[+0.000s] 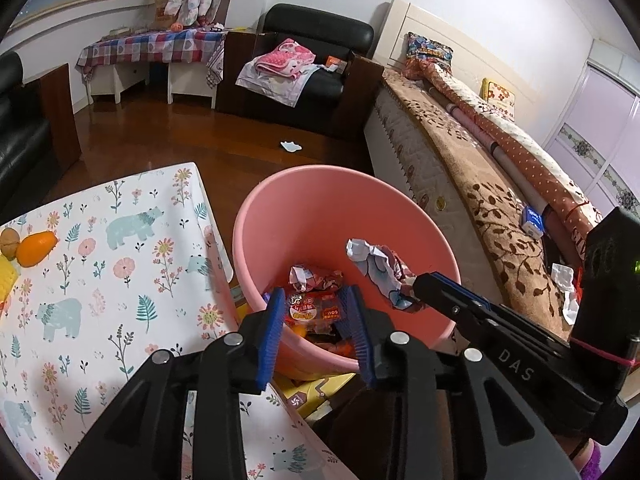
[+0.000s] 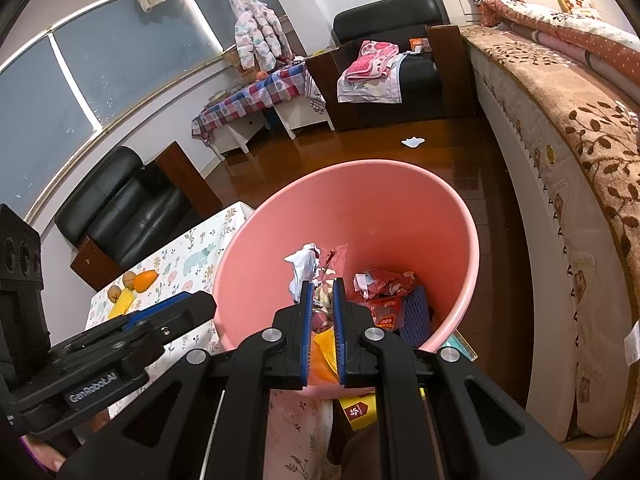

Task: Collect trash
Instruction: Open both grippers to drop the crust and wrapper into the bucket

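Note:
A pink bin [image 1: 280, 216] [image 2: 440, 216] stands on the floor beside the table and holds red snack wrappers [image 1: 316, 308] [image 2: 384, 284]. My right gripper [image 2: 320, 284] is shut on a crumpled paper wrapper [image 2: 304, 268] and holds it over the bin's opening; it shows in the left wrist view [image 1: 416, 284] with the crumpled wrapper [image 1: 380, 268]. My left gripper [image 1: 316, 300] is open and empty, just above the bin's near rim; it shows at the left of the right wrist view [image 2: 200, 304].
A floral-cloth table [image 1: 100, 280] left of the bin carries an orange fruit [image 1: 36, 248] and a walnut. A bed [image 1: 460, 160] runs along the right. A white scrap [image 1: 291, 145] lies on the wood floor. Black armchairs stand behind.

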`<action>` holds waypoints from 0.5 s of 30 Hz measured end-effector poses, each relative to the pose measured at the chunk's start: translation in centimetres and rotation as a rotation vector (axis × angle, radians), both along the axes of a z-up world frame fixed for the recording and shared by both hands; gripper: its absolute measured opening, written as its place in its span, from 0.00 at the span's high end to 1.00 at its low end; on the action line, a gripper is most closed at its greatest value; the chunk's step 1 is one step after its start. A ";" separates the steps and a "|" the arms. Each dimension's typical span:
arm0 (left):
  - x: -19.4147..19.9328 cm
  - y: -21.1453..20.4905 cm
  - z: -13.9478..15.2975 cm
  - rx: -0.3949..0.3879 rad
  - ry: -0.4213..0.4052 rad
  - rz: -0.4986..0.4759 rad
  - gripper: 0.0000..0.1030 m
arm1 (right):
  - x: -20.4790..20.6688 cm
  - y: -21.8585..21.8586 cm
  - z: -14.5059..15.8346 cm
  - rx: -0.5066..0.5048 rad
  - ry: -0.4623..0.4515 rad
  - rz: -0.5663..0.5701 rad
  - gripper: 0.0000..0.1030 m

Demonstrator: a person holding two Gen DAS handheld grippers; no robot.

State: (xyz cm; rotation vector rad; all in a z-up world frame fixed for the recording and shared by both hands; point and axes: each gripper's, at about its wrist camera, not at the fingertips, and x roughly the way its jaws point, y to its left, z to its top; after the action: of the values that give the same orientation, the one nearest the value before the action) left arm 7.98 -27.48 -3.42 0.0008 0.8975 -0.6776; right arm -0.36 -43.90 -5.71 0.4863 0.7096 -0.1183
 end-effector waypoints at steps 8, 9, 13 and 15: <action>-0.4 1.1 0.7 -0.009 -0.020 -0.001 0.63 | 0.3 0.2 0.1 -0.014 0.033 -0.032 0.89; -0.5 1.2 0.8 -0.009 -0.021 -0.001 0.62 | 0.3 0.3 0.1 -0.016 0.033 -0.031 0.89; -0.6 2.1 1.1 -0.016 -0.025 0.007 0.59 | 0.5 1.0 0.5 -0.027 0.034 -0.022 0.89; -0.7 2.7 1.3 -0.020 -0.026 0.014 0.56 | 0.5 1.4 0.7 -0.029 0.036 -0.015 0.88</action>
State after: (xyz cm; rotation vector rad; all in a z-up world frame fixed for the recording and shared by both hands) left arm 7.33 -24.81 -2.12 -0.0143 0.8647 -0.6719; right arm 0.12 -42.55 -5.02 0.4631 0.7385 -0.1515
